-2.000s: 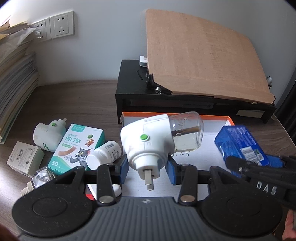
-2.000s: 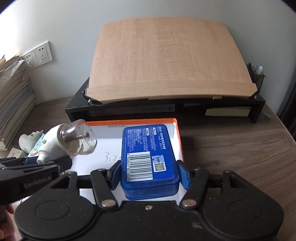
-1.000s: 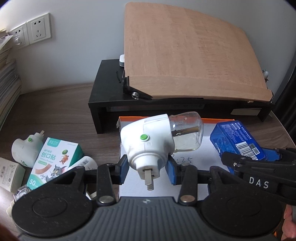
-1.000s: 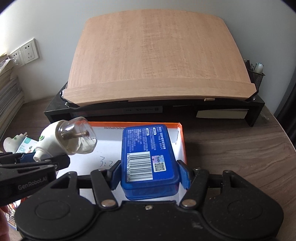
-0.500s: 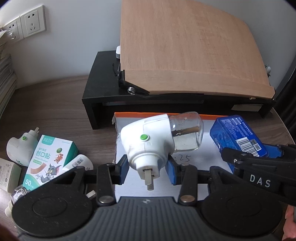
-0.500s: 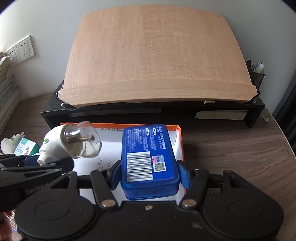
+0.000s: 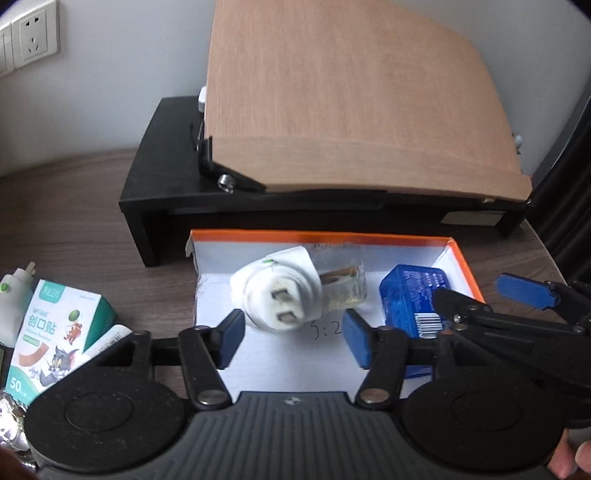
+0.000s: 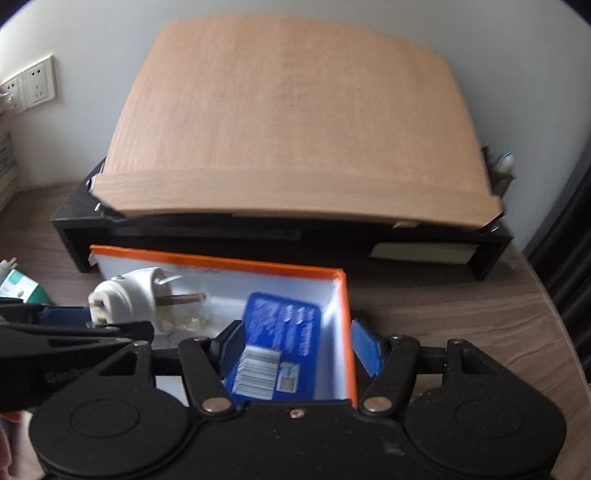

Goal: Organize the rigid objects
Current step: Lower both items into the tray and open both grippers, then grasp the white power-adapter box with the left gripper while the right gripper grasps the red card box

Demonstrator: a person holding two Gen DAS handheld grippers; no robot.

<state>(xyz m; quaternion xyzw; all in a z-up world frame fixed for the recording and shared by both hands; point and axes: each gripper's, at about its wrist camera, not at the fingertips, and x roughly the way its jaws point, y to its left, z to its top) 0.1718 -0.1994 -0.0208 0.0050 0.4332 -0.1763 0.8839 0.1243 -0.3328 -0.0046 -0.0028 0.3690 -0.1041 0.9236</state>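
Note:
A white plug-in vaporizer point(image 7: 280, 295) with a clear bottle lies on its side in the orange-rimmed white box point(image 7: 317, 234), prongs toward me. My left gripper point(image 7: 293, 334) hangs just short of it, jaws opening, pads off it. A blue plastic case point(image 8: 280, 332) lies tilted in the box's right part against the orange wall point(image 8: 349, 332). My right gripper point(image 8: 299, 345) is over it, jaws opening, neither pad pressing on it. The vaporizer point(image 8: 125, 295) and left gripper point(image 8: 74, 332) show at the left of the right wrist view.
Behind the box a black desk riser point(image 7: 162, 166) carries a sloping wooden board point(image 7: 351, 110). Left of the box lie a green-and-white plaster carton point(image 7: 48, 332), a white bottle point(image 7: 110, 336) and a second vaporizer point(image 7: 11, 299). Wall sockets point(image 7: 35, 33) sit at the far left.
Both grippers let go. The vaporizer dropped from the left jaws and the blue case from the right jaws, and both now lie in the orange-rimmed box.

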